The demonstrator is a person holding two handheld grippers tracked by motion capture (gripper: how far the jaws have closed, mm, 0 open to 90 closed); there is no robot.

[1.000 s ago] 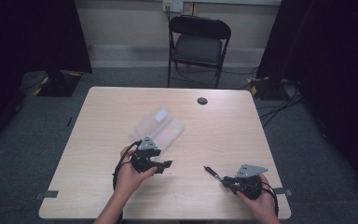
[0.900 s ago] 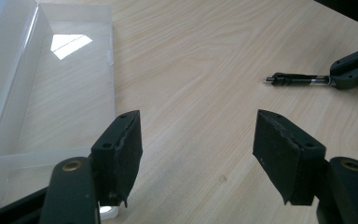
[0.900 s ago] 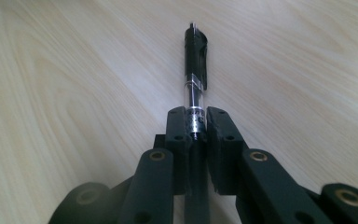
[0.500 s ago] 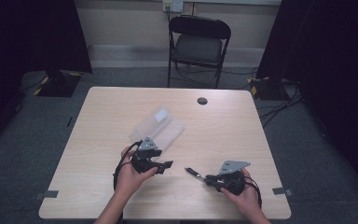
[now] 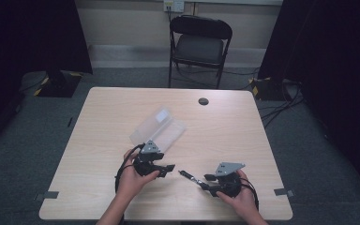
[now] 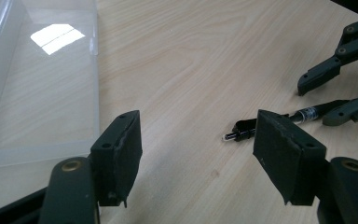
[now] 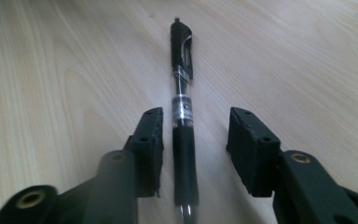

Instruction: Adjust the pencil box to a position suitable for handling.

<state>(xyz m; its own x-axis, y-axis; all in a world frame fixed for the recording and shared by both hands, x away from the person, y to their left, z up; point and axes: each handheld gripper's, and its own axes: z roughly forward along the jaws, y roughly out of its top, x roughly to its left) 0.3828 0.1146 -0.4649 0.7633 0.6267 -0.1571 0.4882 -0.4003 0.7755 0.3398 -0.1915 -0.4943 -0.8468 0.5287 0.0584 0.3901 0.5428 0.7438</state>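
Note:
A black pen [image 5: 190, 177] lies on the wooden table [image 5: 225, 126] near its front edge. My right gripper [image 5: 207, 181] sits around its grip end. In the right gripper view the pen [image 7: 182, 112] lies between the pads without touching them. Those jaws have just been opening, so the right gripper [image 7: 196, 135] is open. My left gripper [image 5: 168, 168] is open and empty, a short way left of the pen's tip. The left gripper view has the pen [image 6: 279, 122] beyond its own jaws [image 6: 198, 149]. A clear plastic box [image 5: 158, 129] lies just behind the left gripper, and that box [image 6: 42, 79] is empty.
A black folding chair [image 5: 199, 44] stands behind the table's far edge. A small black round cap [image 5: 203, 101] is set in the tabletop at the back. Cables [image 5: 281, 101] trail on the floor at the right. Tape marks [image 5: 283, 191] flag the front corners.
My right gripper moved left toward the left gripper with the pen. Its jaws then opened and the pen now lies loose between them. The left hand stayed put.

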